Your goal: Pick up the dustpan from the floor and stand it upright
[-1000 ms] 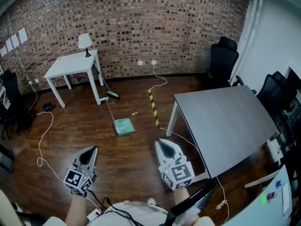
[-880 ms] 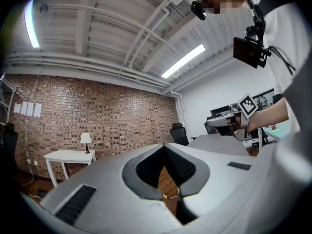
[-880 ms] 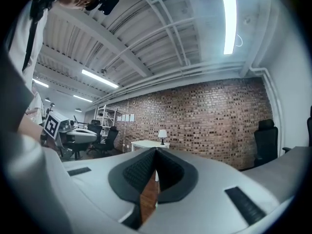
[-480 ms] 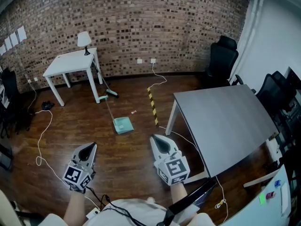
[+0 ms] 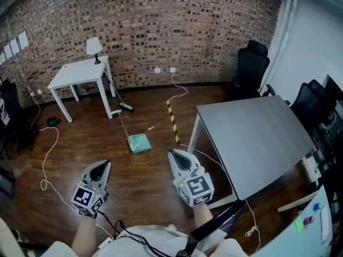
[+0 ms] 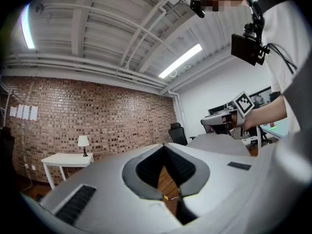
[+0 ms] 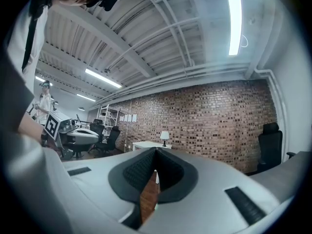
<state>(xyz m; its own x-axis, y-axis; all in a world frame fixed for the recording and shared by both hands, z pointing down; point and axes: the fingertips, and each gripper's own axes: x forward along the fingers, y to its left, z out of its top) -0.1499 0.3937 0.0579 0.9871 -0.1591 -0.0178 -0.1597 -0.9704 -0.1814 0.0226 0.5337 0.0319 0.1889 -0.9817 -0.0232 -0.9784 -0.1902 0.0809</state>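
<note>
A teal dustpan (image 5: 139, 142) lies flat on the dark wood floor in the head view, its thin long handle (image 5: 122, 125) stretching back towards the white table. My left gripper (image 5: 101, 168) is held low at the lower left, shut and empty, well short of the pan. My right gripper (image 5: 179, 158) is at the lower middle, also shut with nothing in it, nearer the pan and to its right. In the left gripper view the jaws (image 6: 165, 147) meet over the floor; in the right gripper view the jaws (image 7: 155, 151) meet too. Neither gripper view shows the dustpan.
A white table (image 5: 79, 74) with a lamp (image 5: 94, 47) stands at the back left by the brick wall. A large grey table (image 5: 257, 138) fills the right. A yellow-black strip (image 5: 173, 119) and white cables (image 5: 47, 159) lie on the floor. Black office chairs (image 5: 251, 68) stand at the back right.
The right gripper has shifted a little left and forward in the head view; the view itself drifted slightly. The dustpan lies where it was. Both grippers stay shut.
</note>
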